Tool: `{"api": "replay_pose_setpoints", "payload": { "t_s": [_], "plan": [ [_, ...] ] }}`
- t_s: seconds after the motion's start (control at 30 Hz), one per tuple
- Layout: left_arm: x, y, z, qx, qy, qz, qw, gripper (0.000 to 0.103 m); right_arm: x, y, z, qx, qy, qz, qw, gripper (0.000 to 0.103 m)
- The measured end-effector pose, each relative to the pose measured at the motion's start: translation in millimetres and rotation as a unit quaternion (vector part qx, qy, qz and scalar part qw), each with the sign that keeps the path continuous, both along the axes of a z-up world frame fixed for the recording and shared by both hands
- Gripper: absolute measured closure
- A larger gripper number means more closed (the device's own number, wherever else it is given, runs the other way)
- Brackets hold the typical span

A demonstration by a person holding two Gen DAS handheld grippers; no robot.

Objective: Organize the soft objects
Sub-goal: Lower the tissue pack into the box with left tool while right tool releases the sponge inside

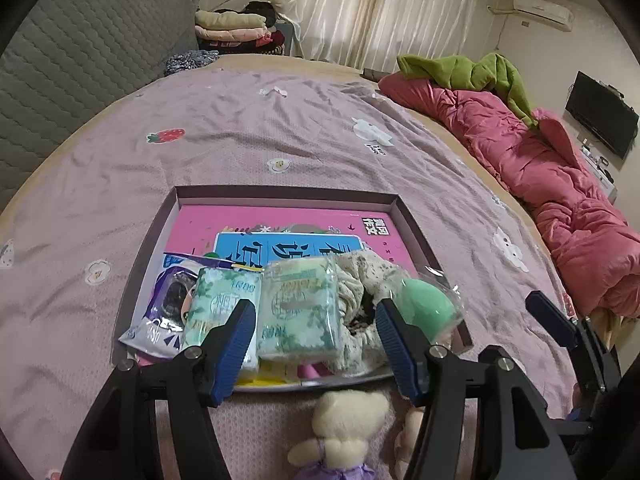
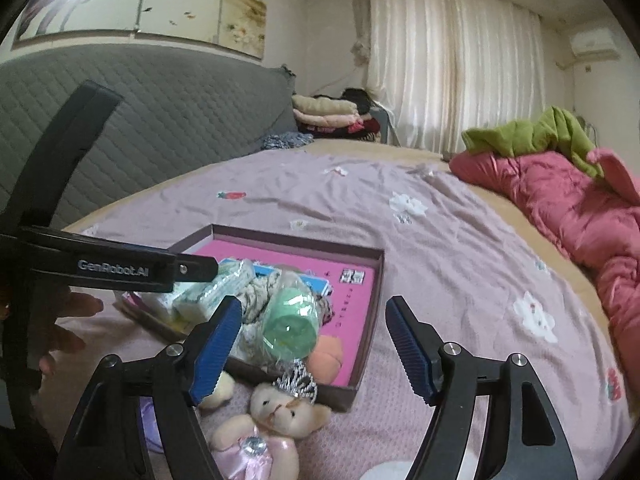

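Note:
A shallow box (image 1: 416, 220) lies on the lilac bedsheet with a pink book in its bottom. Inside it are two green tissue packs (image 1: 298, 312), a purple-white packet (image 1: 168, 308), a speckled cloth (image 1: 360, 280) and a green sponge in clear wrap (image 2: 290, 320). My left gripper (image 1: 316, 344) hovers open above the nearer tissue pack, and its pads are clear of the pack. My right gripper (image 2: 314, 346) is open and holds nothing, over the box's near corner. A bear in a purple dress (image 1: 344, 420) and a crowned bear in pink (image 2: 280, 412) lie in front of the box.
A pink quilt (image 1: 560, 184) with a green cloth (image 1: 472, 72) on it runs along the bed's right side. A grey padded headboard (image 1: 80, 60) stands at the left. Folded clothes (image 1: 236, 28) are stacked at the far end. A peach plush ball (image 2: 326, 356) sits in the box. A hand (image 2: 68, 320) holds the left gripper.

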State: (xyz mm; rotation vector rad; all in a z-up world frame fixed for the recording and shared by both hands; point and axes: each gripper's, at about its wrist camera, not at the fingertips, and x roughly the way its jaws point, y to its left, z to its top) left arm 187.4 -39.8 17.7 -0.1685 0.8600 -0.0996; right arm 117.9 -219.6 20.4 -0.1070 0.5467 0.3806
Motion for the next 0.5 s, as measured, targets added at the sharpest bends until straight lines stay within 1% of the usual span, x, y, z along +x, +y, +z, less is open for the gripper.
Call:
{"api": "replay_pose_setpoints", "payload": {
  "t_s": [0.3,0.5],
  "plan": [
    [-19,-4,8,0.005,-0.001,-0.003,1.0000,0.041,-13,-6,2,0.009,0.012,-0.016,1.000,0.027],
    [-30,-4,12,0.005,0.000,-0.003,1.0000,0.041,-25,-4,2,0.004,0.017,-0.019,1.000,0.027]
  ]
}}
